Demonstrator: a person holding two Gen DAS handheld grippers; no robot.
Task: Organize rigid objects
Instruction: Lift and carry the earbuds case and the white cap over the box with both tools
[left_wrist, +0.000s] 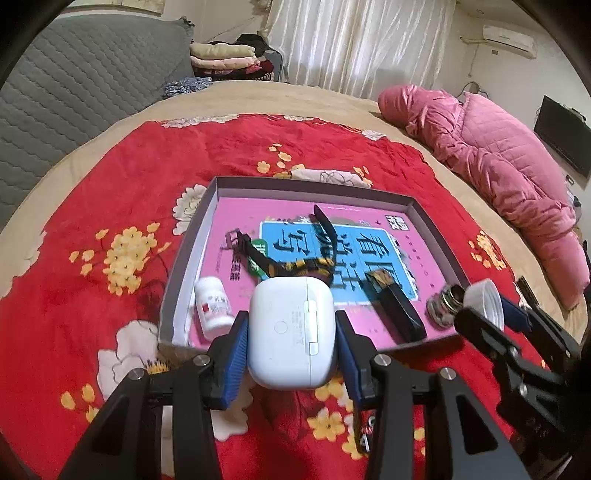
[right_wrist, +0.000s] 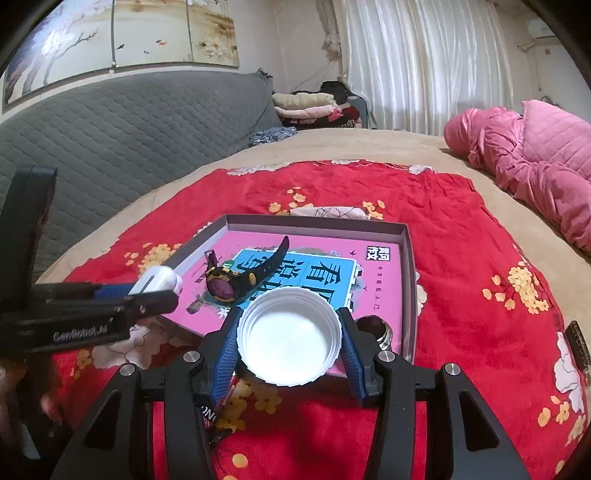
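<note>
My left gripper (left_wrist: 291, 332) is shut on a white earbud case (left_wrist: 291, 328), held over the near edge of a shallow grey box (left_wrist: 314, 186) lined with a pink book. My right gripper (right_wrist: 288, 341) is shut on a white ridged lid (right_wrist: 290, 338), hollow side facing the camera, above the box's near right corner (right_wrist: 408, 295). Inside the box lie a black and yellow wristwatch (right_wrist: 227, 282), a small white pill bottle (left_wrist: 212, 308), a black bar-shaped item (left_wrist: 397, 306) and a metal ring-shaped piece (left_wrist: 445, 304). In the right wrist view the left gripper (right_wrist: 155, 286) enters from the left.
The box sits on a red flowered blanket (left_wrist: 110, 206) spread over a tan bed. A pink quilted jacket (left_wrist: 509, 173) lies at the right. A grey padded headboard (right_wrist: 110, 125) and folded clothes (right_wrist: 314, 105) stand behind. A dark object (right_wrist: 578, 341) rests at the blanket's right edge.
</note>
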